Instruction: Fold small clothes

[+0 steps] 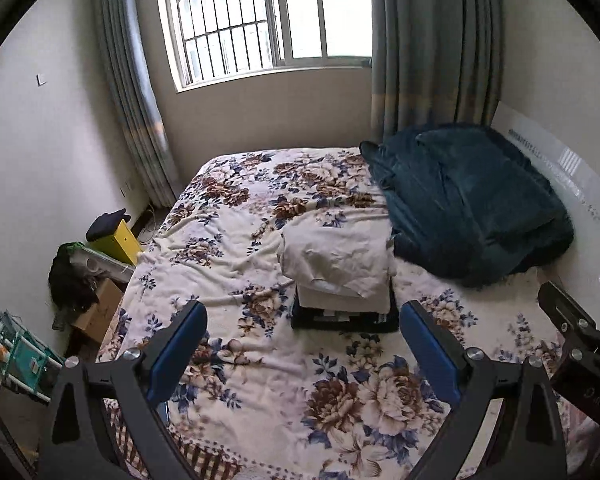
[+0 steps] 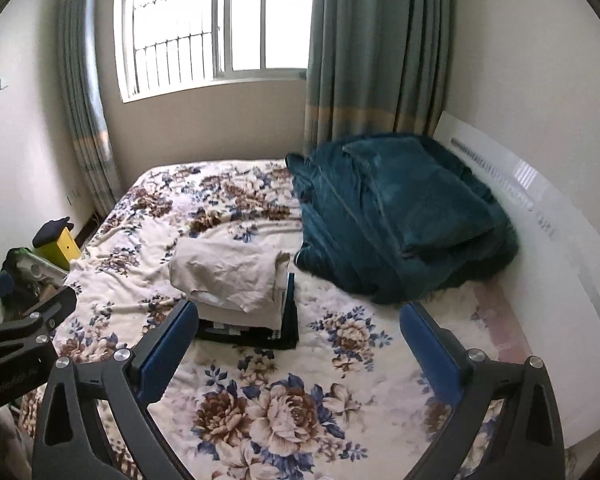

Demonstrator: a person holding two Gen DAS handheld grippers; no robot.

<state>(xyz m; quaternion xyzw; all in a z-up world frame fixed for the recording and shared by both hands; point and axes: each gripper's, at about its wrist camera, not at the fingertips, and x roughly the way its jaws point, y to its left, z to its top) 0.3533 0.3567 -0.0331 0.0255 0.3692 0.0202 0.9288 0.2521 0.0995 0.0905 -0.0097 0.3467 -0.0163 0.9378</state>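
A stack of folded clothes sits in the middle of the floral bed point(image 1: 228, 216). A crumpled beige garment point(image 1: 336, 260) lies on top, white pieces under it, a black piece point(image 1: 340, 322) at the bottom. The stack also shows in the right wrist view point(image 2: 228, 272). My left gripper point(image 1: 304, 320) is open and empty, held above the bed short of the stack. My right gripper point(image 2: 298, 322) is open and empty, to the right of the left one, also short of the stack. The right gripper shows at the edge of the left wrist view point(image 1: 572, 320).
A dark teal blanket point(image 1: 468, 204) is heaped at the bed's far right by a white wall panel point(image 2: 548, 208). Left of the bed stand a yellow box point(image 1: 118, 242), a cardboard box point(image 1: 100, 312) and black clutter. Window and curtains are beyond.
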